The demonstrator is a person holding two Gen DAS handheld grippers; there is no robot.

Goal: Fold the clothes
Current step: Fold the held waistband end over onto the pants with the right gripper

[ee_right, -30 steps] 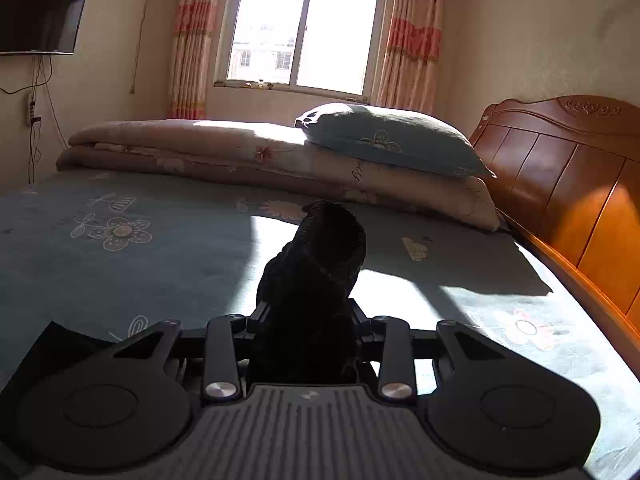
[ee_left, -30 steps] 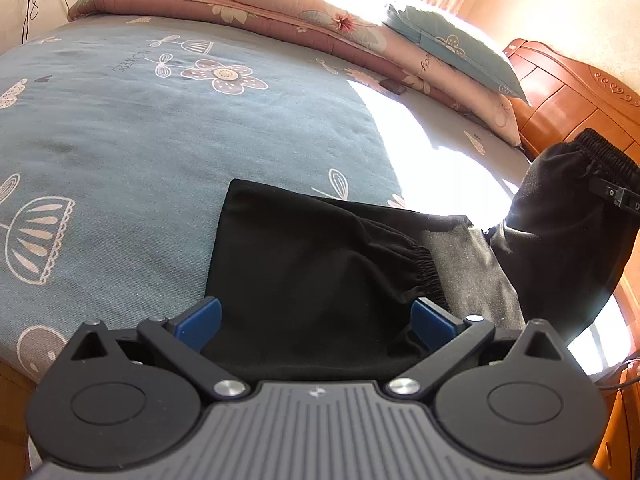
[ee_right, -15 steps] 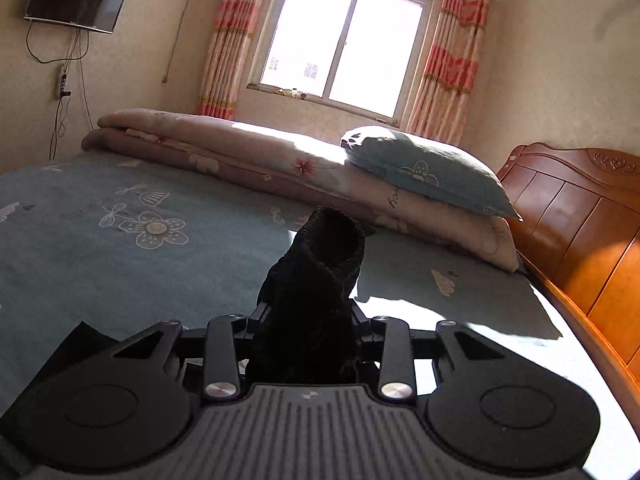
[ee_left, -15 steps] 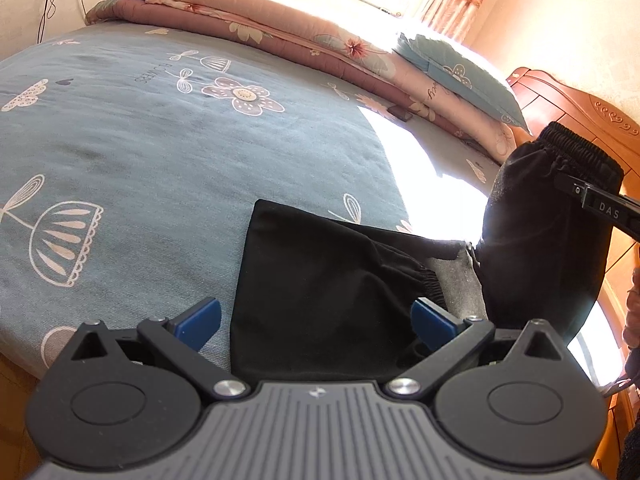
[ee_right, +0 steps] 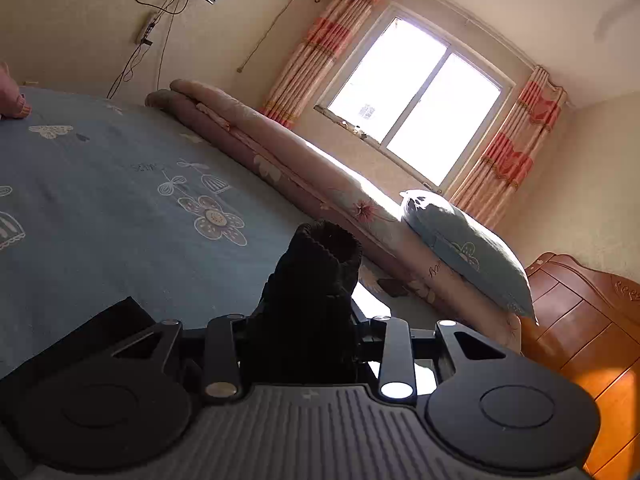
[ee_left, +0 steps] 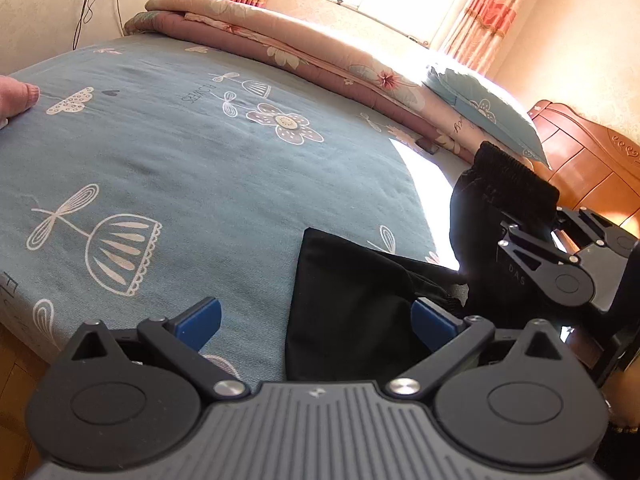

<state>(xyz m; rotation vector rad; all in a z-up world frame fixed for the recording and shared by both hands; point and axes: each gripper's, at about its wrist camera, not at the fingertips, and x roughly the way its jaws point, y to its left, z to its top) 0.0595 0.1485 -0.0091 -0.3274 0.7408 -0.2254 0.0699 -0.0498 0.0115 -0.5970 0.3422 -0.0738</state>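
A black pair of trousers [ee_left: 360, 300] lies partly folded on the blue bed sheet [ee_left: 180, 160] near the bed's front edge. My left gripper [ee_left: 316, 318] stands open just above the sheet, its blue pads astride the garment's left edge, holding nothing. My right gripper [ee_left: 532, 236] appears at the right in the left wrist view, shut on the trousers' elastic waistband end [ee_left: 512, 184], lifted off the bed. In the right wrist view that bunched black cloth [ee_right: 312, 296] fills my right gripper [ee_right: 302, 340] and hides its pads.
A rolled pink floral quilt [ee_left: 300, 44] and a blue pillow [ee_left: 480, 108] lie along the far side. A wooden headboard [ee_left: 592, 168] stands at the right. A pink garment [ee_left: 16, 96] rests at the left edge. A window with curtains [ee_right: 412, 96] is behind.
My right gripper has carried the waistband end up and leftward, toward the folded part. My left gripper has shifted left, so the garment now sits under its right pad.
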